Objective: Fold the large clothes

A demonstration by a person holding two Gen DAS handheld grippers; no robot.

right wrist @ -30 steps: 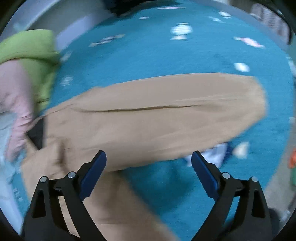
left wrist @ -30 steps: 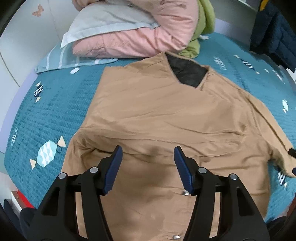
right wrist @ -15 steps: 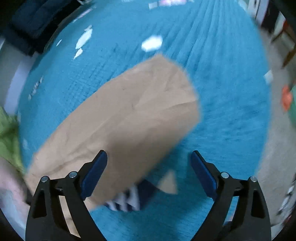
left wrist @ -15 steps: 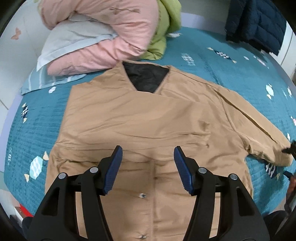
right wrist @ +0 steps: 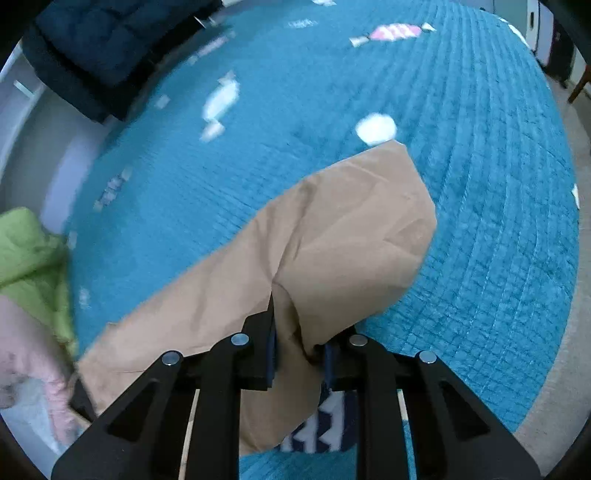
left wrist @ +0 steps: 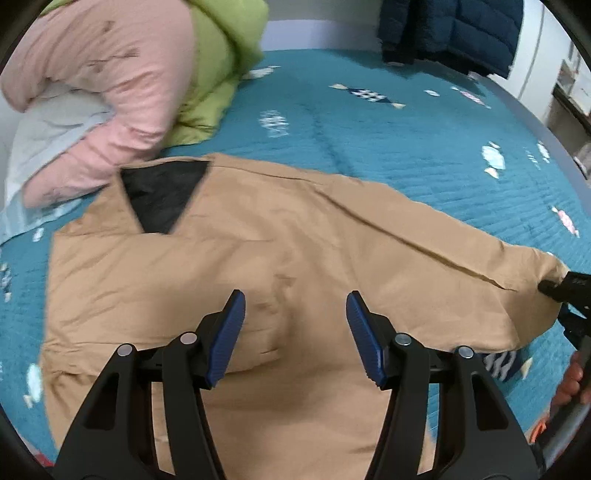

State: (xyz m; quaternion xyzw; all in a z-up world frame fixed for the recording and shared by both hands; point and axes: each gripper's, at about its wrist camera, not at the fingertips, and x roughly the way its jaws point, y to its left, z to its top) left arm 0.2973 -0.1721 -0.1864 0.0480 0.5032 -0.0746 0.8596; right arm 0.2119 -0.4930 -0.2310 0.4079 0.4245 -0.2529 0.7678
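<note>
One tan jacket (left wrist: 280, 266) lies spread front-up on one teal quilt (left wrist: 388, 147), its black lining (left wrist: 162, 199) showing at the neck. One sleeve (right wrist: 332, 240) reaches out to the right across the quilt. At the head of the bed sit three soft things: a pink garment (left wrist: 122, 96), a green one (left wrist: 221, 66) and a pale pillow (left wrist: 48, 133). One navy coat (left wrist: 450, 33) hangs beyond the far edge. Two grippers are in play.

The left gripper (left wrist: 295, 325) hovers over the jacket's chest with its blue pads (left wrist: 229, 336) apart and nothing pinched between them; the jaws are closing. The right gripper (right wrist: 299, 350) has a bunched fold of the sleeve near the cuff between its jaws, which are closing on the cloth. In the left view that gripper shows at the right edge, at the sleeve's end, with the person's fingers (left wrist: 572, 380) behind it.

Against a second ago, the right jaws, then spread wide over the sleeve with nothing in them, have drawn in around it. The left jaws have narrowed a little. The left view has slid rightward across the jacket: the collar now sits at the upper left, the whole sleeve is in sight, and the snaps low on the front are hidden.
</note>
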